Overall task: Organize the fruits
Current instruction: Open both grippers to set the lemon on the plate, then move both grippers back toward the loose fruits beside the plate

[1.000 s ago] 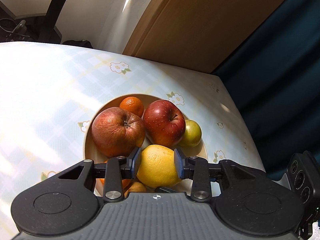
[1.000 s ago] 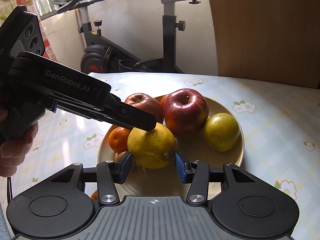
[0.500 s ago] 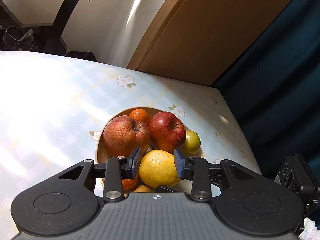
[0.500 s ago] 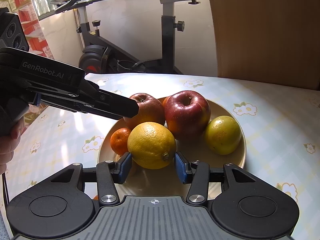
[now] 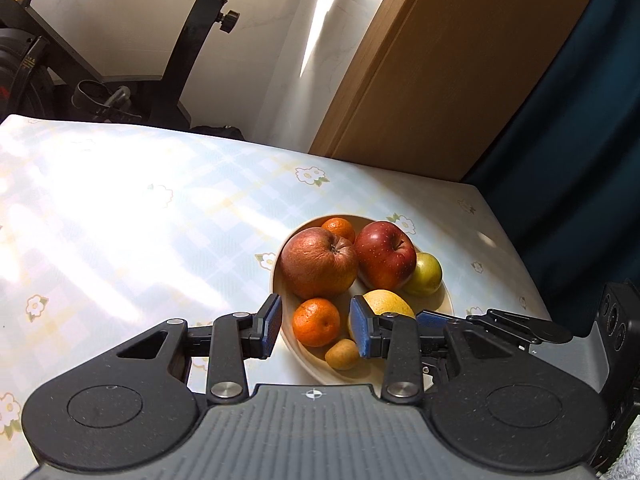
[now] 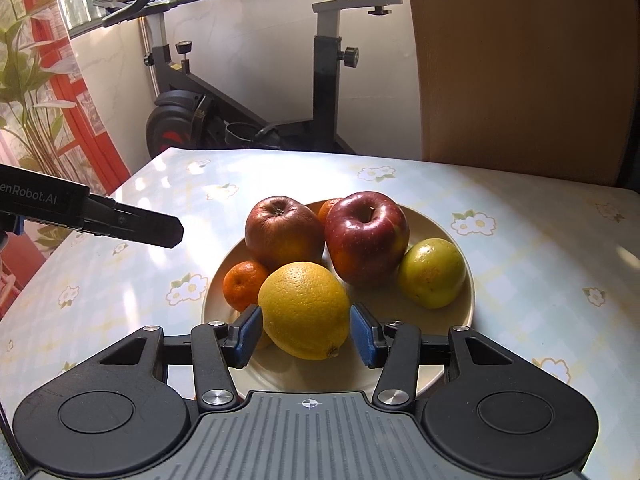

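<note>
A cream plate (image 6: 464, 304) on the flowered tablecloth holds two red apples (image 6: 366, 236) (image 6: 282, 232), a yellow lemon (image 6: 305, 309), a green fruit (image 6: 432, 272), two mandarins (image 6: 242, 282) and a small yellowish fruit (image 5: 342, 354). My right gripper (image 6: 306, 338) is open with its pads either side of the lemon, not touching it. My left gripper (image 5: 316, 330) is open and empty, raised above the plate's left rim (image 5: 280, 336); it also shows in the right wrist view (image 6: 120, 222) left of the plate.
An exercise bike (image 6: 256, 92) stands beyond the table's far edge. A wooden panel (image 6: 520, 60) and a dark blue curtain (image 5: 580, 140) are at the right. The table edge (image 5: 512, 248) runs close to the plate's right side.
My left gripper has let go of the lemon, opened, and pulled back up and left away from the plate. The lemon now rests on the plate between my right gripper's pads.
</note>
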`<state>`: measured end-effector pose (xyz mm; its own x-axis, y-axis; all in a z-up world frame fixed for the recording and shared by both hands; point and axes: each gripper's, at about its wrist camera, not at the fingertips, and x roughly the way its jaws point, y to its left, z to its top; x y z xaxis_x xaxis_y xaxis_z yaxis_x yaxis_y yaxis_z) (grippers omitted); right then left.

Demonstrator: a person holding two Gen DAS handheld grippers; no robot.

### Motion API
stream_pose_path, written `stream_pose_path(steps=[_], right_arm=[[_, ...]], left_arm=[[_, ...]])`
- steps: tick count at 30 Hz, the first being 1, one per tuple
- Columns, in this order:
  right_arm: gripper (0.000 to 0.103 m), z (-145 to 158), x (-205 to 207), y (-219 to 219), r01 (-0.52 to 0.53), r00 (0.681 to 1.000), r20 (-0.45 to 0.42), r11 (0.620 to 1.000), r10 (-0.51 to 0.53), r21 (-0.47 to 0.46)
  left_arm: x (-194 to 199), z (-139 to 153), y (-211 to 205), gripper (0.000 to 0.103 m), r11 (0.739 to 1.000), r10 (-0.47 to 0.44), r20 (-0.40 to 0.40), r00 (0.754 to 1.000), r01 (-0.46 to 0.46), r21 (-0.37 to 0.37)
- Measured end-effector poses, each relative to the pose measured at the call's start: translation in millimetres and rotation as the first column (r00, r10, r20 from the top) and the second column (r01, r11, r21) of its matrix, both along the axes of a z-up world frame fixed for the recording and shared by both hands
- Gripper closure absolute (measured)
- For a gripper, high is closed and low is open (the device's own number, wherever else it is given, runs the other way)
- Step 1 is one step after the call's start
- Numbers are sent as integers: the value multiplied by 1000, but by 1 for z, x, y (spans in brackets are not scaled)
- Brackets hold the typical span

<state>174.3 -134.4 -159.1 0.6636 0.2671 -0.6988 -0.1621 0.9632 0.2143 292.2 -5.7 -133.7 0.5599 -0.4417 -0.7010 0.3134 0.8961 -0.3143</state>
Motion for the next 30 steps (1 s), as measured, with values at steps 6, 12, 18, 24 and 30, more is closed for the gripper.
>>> stream_pose_path(steps=[6,12,18,24,30], right_arm=[[58,8,-10,-1,32,999,6,999,-32,5],[58,17,-25,0,63,998,18,998,-63,13],[58,24,-43,3,97,995,27,995,-98,31],[58,26,-64,8,121,992,39,992,-123,44],[58,16,-81,20,107,994,6,994,-107,33]], left_arm=[[-29,9,11,63,999,13,47,999,-15,31],[-55,18,19,63,998,25,99,995,-30,50],[-81,24,20,62,997,21,150,988,-32,68],[-99,22,18,62,996,2,164,986,-17,91],[-106,12,21,62,998,-5,129,992,-3,66]])
